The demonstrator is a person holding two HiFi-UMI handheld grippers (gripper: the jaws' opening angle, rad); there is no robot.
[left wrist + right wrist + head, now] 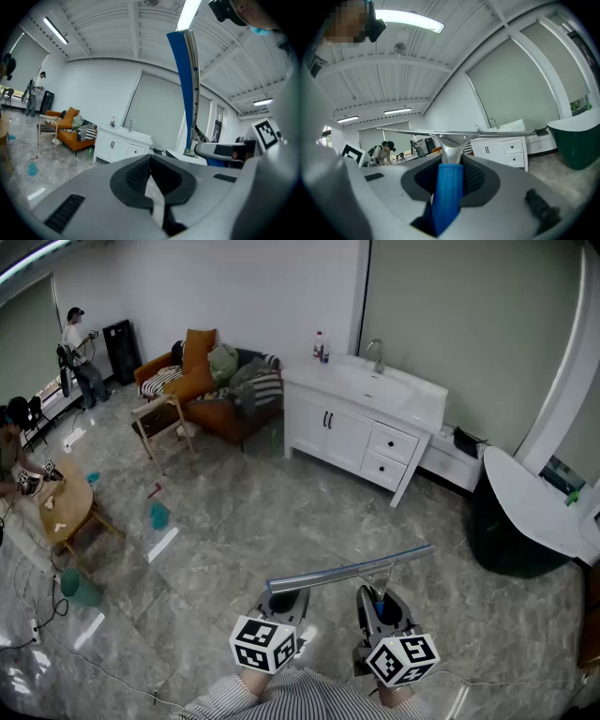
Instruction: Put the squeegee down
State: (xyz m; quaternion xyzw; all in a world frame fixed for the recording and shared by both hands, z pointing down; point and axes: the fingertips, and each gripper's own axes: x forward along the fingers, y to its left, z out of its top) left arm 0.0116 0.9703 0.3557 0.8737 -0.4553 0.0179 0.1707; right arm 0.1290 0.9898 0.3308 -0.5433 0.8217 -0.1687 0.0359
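Observation:
My right gripper point(378, 594) is shut on the blue handle point(449, 192) of the squeegee point(352, 570), which I hold in the air above the grey marble floor. In the head view its long metal blade runs crosswise in front of both grippers. The right gripper view shows the blade bar point(454, 134) level just past the right gripper's point(451, 166) jaws. My left gripper point(284, 599) sits just to the left, jaws together with nothing between them. From the left gripper point(151, 161) view, the squeegee's blue blade edge point(186, 84) stands upright at the right.
A white vanity with a sink point(361, 423) stands ahead, with an orange sofa point(202, 390) and a wooden chair point(164, 423) to its left. A black tub with a white top point(525, 512) is at the right. A small wooden table point(66, 507), two people and teal items on the floor are at the left.

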